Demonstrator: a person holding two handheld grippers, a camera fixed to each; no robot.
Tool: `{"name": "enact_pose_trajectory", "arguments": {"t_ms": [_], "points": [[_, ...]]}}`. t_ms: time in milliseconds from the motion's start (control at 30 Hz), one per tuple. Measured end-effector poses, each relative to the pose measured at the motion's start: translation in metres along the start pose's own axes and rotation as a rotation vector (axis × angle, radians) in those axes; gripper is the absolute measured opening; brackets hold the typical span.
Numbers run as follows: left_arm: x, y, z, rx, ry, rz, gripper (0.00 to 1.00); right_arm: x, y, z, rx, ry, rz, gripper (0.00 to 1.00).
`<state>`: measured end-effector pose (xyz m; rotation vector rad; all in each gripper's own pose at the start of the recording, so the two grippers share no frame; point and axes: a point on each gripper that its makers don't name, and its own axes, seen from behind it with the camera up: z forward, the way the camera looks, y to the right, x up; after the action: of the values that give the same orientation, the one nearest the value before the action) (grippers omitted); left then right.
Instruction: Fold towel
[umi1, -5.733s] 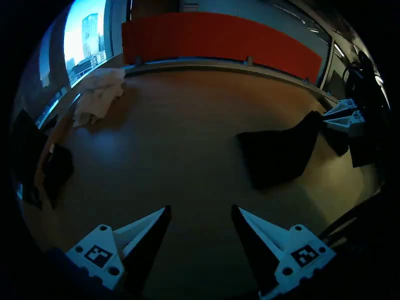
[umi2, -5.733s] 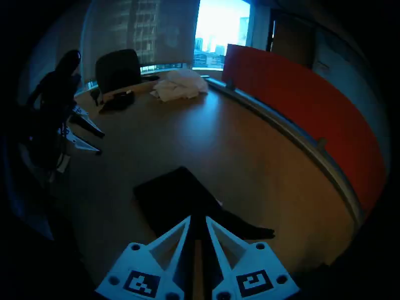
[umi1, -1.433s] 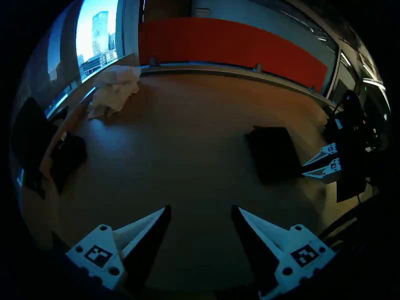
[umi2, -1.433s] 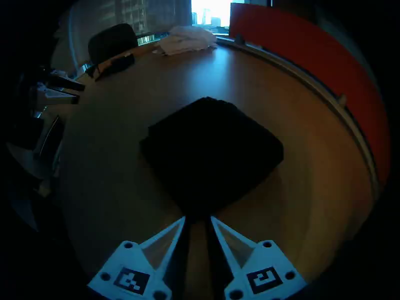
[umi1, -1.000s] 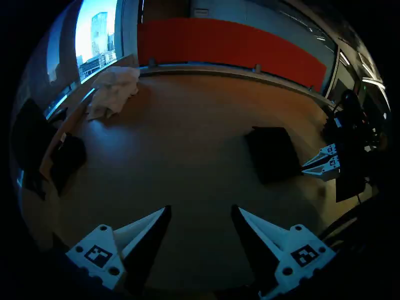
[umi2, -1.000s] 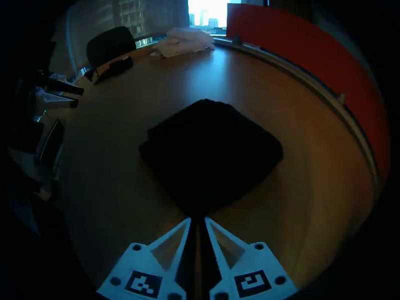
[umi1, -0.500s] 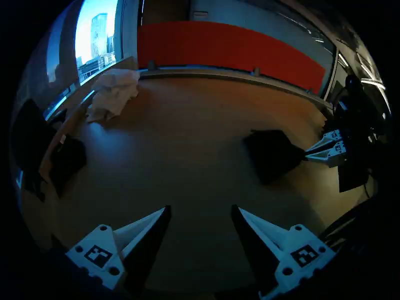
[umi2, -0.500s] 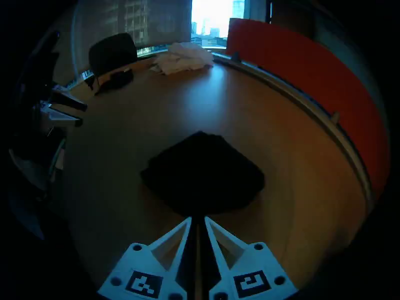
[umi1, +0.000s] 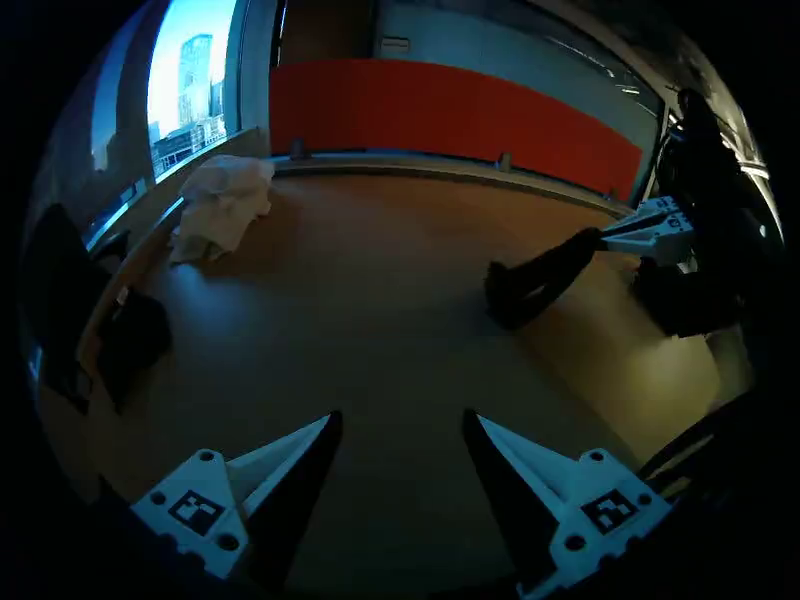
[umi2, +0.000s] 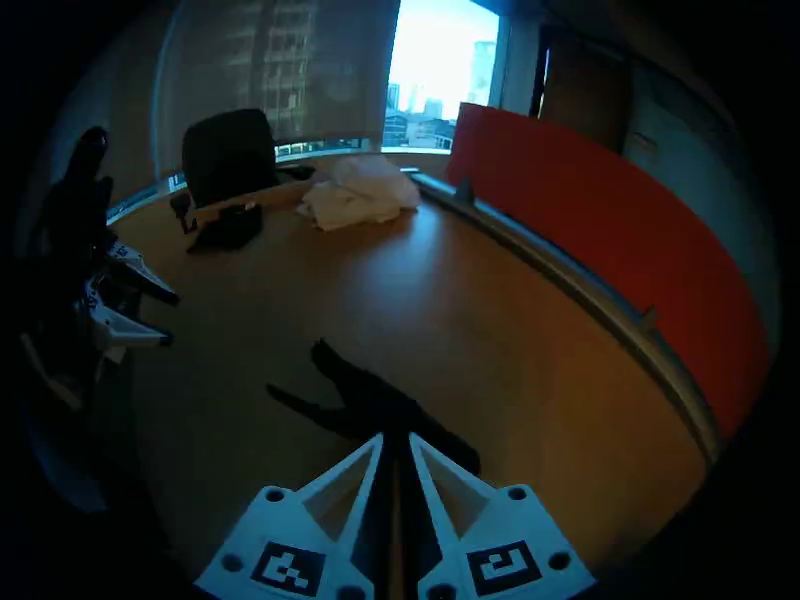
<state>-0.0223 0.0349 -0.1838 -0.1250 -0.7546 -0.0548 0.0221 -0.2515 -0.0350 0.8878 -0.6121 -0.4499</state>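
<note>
A dark towel (umi1: 535, 283) hangs in a bunched, slanted strip above the wooden table (umi1: 380, 270), and its lower end seems to touch the tabletop. My right gripper (umi1: 603, 238) is shut on the towel's upper end, lifted over the table's right side. In the right gripper view the towel (umi2: 365, 400) spreads out from between the right gripper's (umi2: 396, 438) closed fingers. My left gripper (umi1: 400, 420) stands open over bare table, well short of the towel. It is also seen from afar, the left gripper (umi2: 172, 320) at the table's left edge, open.
A pile of white cloths (umi1: 222, 198) lies at the far left near the window. A small dark object (umi1: 130, 335) sits by the table's left edge, beside an office chair (umi2: 230, 145). A red partition (umi1: 450, 105) runs along the table's far side. A person (umi1: 705, 190) in dark clothes stands at the right.
The right gripper closed on the near edge of the folded towel, then rose. The flat folded square is now pulled up into a hanging strip. My left gripper stayed put and open.
</note>
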Motion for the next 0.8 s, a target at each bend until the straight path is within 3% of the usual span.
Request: {"name": "enact_pose_trajectory", "arguments": {"t_ms": [300,800], "points": [[0.01,0.0,-0.004,-0.013,0.02,0.01,0.88,0.041,0.018,-0.014,-0.041,0.053,-0.045,0.02],[0.011,0.003,0.001,-0.026,0.013,0.042,0.88,0.035,0.055,-0.042,-0.099,0.052,0.01,0.02]]}}
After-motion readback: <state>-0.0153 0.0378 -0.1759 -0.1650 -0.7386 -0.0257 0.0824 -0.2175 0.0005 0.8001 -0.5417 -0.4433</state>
